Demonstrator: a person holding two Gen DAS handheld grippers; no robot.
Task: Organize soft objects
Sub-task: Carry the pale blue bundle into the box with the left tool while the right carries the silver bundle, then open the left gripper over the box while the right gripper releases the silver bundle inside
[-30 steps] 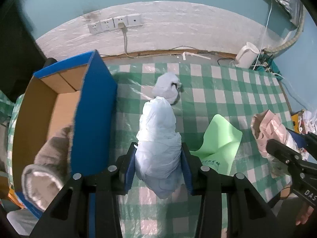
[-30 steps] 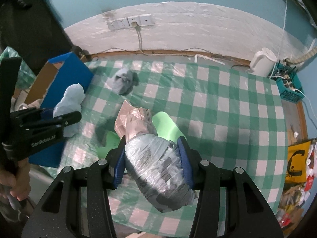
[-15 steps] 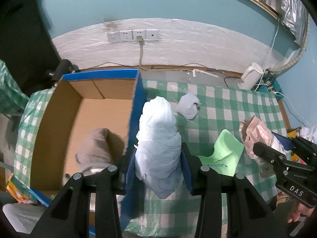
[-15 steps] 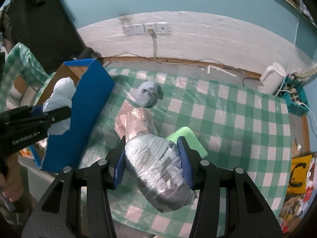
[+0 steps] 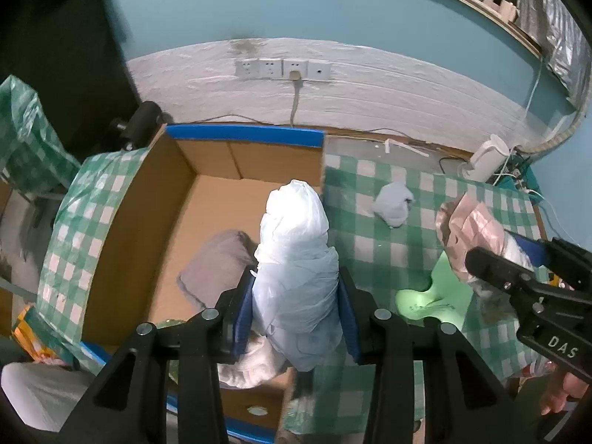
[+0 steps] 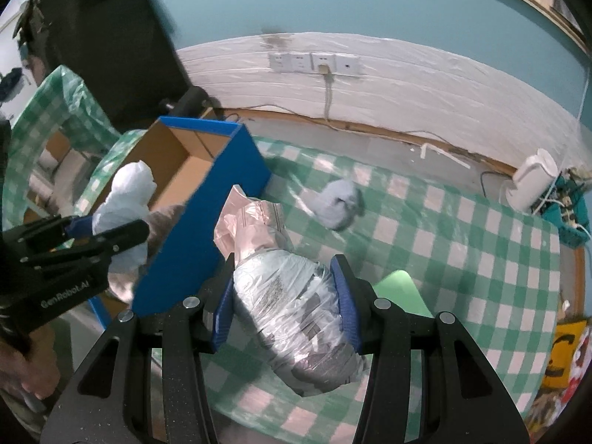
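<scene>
two grippers are each clamped on a wrapped soft bundle. left gripper [image 5: 296, 307] grips a white plastic-wrapped bundle [image 5: 296, 259] between its blue pads, held above the open cardboard box [image 5: 148, 222], at the box's right wall. right gripper [image 6: 285, 303] grips a clear-wrapped grey bundle [image 6: 296, 310] with a pink plastic tail [image 6: 248, 222], held above the green checked tablecloth [image 6: 462, 244], beside the box's blue outer wall [image 6: 207, 229]. left wrist view only: the box interior, holding a grey folded cloth [image 5: 218, 262] on its floor and a white item [image 5: 248, 366] at the near edge, partly hidden by the gripper. right wrist view only: the blue outer face of the box, and a yellow item [image 6: 562, 355] off the table's right edge. both views: a small pale blue bundle [image 5: 394, 203] lying on the tablecloth well apart from the box, a green sheet [image 5: 433, 296] beneath the right gripper's load, a white kettle [image 6: 532, 181] at the far right, and wall sockets [image 5: 283, 68]. each view shows the other gripper from the side, clenched on its bundle.
</scene>
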